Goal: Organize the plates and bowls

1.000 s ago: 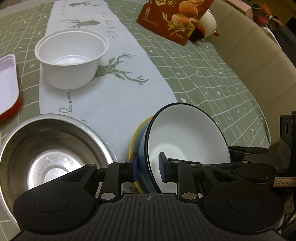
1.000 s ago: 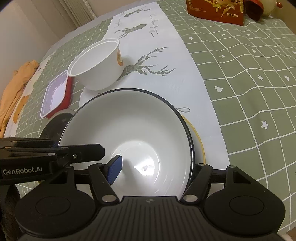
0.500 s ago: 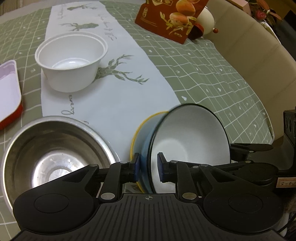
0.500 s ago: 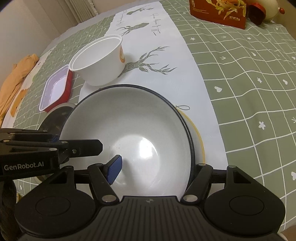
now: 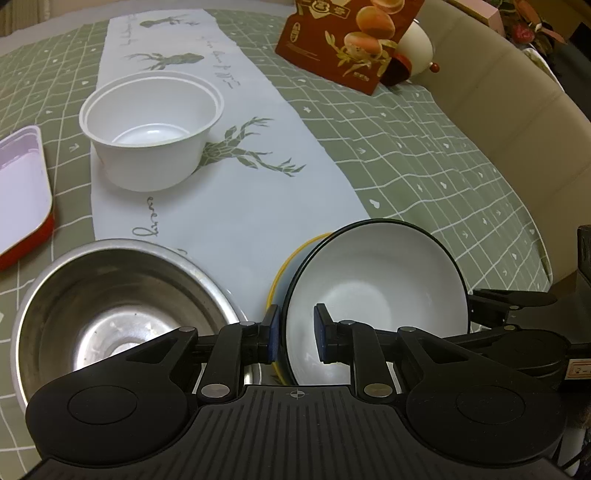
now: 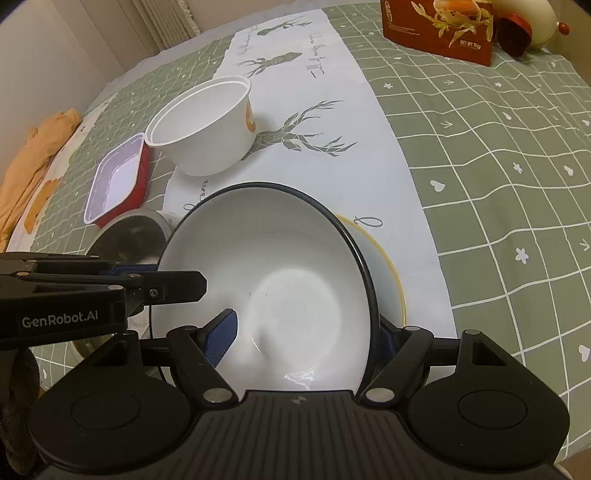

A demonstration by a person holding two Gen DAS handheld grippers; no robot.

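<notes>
A white enamel bowl with a dark rim (image 5: 373, 280) (image 6: 280, 280) is tilted over a yellow-rimmed plate (image 5: 286, 266) (image 6: 388, 266) on the white runner. My left gripper (image 5: 295, 334) straddles the bowl's near rim, one pad inside and one outside, with a small gap showing. My right gripper (image 6: 310, 332) straddles the bowl's opposite rim, jaws wide apart. A steel bowl (image 5: 110, 314) (image 6: 125, 232) stands left of them. A white plastic bowl (image 5: 151, 129) (image 6: 207, 125) stands farther back.
A red tray with white inside (image 5: 22, 192) (image 6: 118, 181) lies at the left. A brown food box (image 5: 347, 40) (image 6: 439, 26) and a cream pot (image 5: 415, 48) stand at the back. A beige cushioned seat (image 5: 517, 103) borders the table's right edge.
The bowl has tipped further onto its side and both grippers have pulled back a little. The left gripper's pads have parted slightly around the rim.
</notes>
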